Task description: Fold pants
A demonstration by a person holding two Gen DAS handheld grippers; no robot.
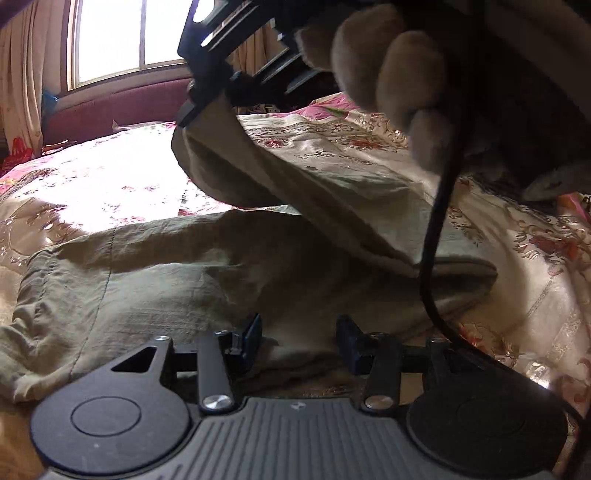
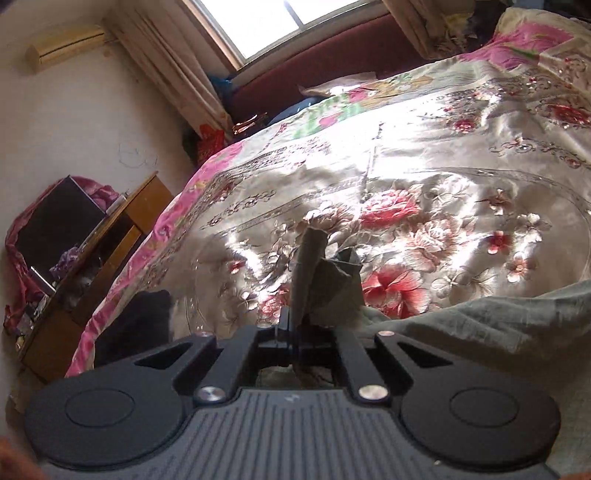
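Observation:
Olive-green pants (image 1: 147, 280) lie on a floral bedspread (image 1: 110, 177). My left gripper (image 1: 299, 332) is open just above the pants, its fingers apart with cloth between and below them. My right gripper (image 1: 207, 107) shows at the top of the left wrist view, held by a gloved hand (image 1: 399, 74), and lifts one pant leg (image 1: 295, 177) off the bed. In the right wrist view my right gripper (image 2: 290, 325) is shut on the pant-leg hem (image 2: 317, 273), which sticks up past the fingertips. More of the pants (image 2: 498, 314) lies at the right.
The bedspread (image 2: 424, 155) covers the whole bed. A maroon headboard (image 1: 122, 103) and a window (image 1: 122, 33) stand behind. A black cable (image 1: 432, 240) hangs in front of the left camera. A wooden desk (image 2: 92, 258) stands left of the bed.

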